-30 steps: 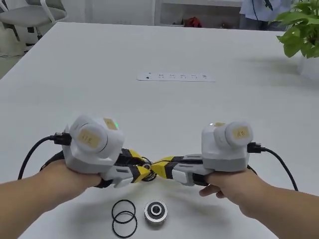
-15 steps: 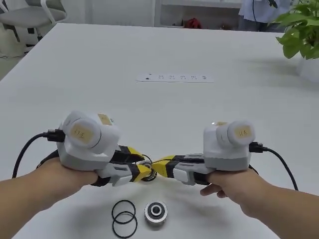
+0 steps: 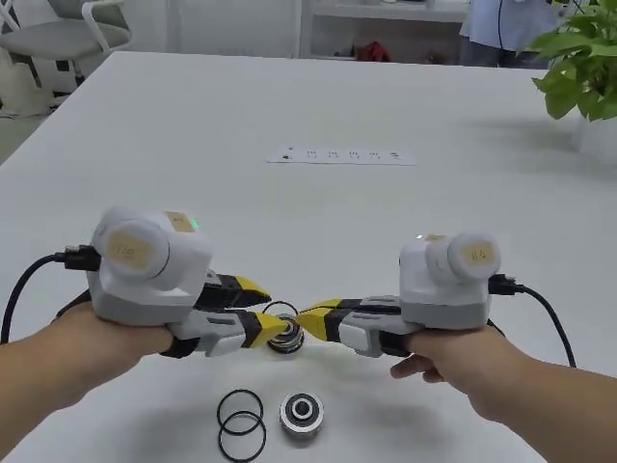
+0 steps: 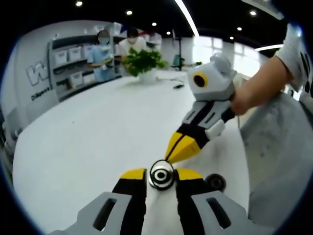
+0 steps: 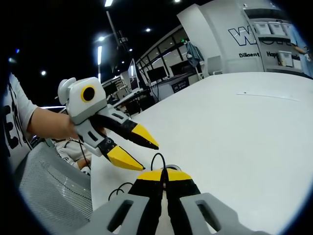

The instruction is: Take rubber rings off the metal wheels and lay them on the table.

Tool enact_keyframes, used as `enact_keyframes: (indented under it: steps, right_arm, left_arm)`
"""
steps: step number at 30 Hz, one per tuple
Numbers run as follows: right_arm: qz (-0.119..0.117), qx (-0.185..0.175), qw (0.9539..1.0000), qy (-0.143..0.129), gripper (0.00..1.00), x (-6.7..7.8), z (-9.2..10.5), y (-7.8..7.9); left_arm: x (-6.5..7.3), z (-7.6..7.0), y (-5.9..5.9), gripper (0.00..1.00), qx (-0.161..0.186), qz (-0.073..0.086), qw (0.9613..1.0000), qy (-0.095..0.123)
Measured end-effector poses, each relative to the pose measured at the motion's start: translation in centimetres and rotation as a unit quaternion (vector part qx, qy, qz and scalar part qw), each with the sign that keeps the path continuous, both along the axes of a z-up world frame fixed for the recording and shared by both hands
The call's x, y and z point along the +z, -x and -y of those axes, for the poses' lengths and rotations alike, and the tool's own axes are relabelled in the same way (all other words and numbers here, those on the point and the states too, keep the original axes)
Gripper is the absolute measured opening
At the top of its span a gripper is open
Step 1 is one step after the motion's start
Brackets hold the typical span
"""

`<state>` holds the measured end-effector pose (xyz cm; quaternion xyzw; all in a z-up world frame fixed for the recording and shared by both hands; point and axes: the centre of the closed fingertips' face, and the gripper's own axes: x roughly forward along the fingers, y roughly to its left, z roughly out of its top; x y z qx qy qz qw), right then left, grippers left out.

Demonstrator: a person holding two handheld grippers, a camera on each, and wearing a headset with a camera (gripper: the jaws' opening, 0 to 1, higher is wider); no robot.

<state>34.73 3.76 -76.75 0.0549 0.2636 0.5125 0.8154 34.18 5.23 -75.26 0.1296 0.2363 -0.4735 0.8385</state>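
Observation:
A metal wheel (image 4: 162, 176) is clamped between the yellow tips of my left gripper (image 4: 161, 172), just above the table. In the head view this wheel (image 3: 286, 338) hangs between my left gripper (image 3: 269, 313) and my right gripper (image 3: 307, 318). My right gripper (image 5: 164, 175) is shut on a thin black rubber ring (image 5: 157, 154), which stands up as a loop (image 3: 281, 304) over the wheel. Two loose rubber rings (image 3: 240, 422) lie overlapping on the table near the front edge. Beside them, on the right, rests a bare metal wheel (image 3: 301, 412).
A white socket strip (image 3: 340, 154) is set into the white table (image 3: 193, 145) further back. A potted plant (image 3: 578, 68) stands at the far right, an office chair (image 3: 67, 29) off the far left corner. People stand at shelves beyond the table.
My left gripper has drawn to the left with the wheel. The black ring now stands out as a loop between the two grippers' tips.

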Motion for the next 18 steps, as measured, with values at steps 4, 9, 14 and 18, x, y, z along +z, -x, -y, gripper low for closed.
enact_keyframes:
  steps: [4, 9, 14, 18]
  right_arm:
    - [0.0, 0.003, 1.0, -0.002, 0.0, 0.3, -0.1, 0.2]
    - [0.001, 0.007, 1.0, -0.006, 0.0, 0.7, -0.2, 0.6]
    - [0.0, 0.01, 0.9999, -0.012, 0.0, 1.1, -0.3, 0.9]
    - [0.0, 0.015, 0.9998, -0.016, 0.0, 1.4, -0.6, 1.2]
  left_arm:
    - [0.5, -0.5, 0.0, 0.26, 0.005, 0.003, 1.0, 0.006]
    - [1.0, -0.8, 0.3, 0.28, 0.008, 0.003, 0.9999, 0.011]
    - [1.4, -1.2, 0.7, 0.3, 0.01, 0.005, 0.9998, 0.014]
    - [1.8, -1.5, 0.9, 0.32, 0.01, 0.009, 0.9998, 0.016]
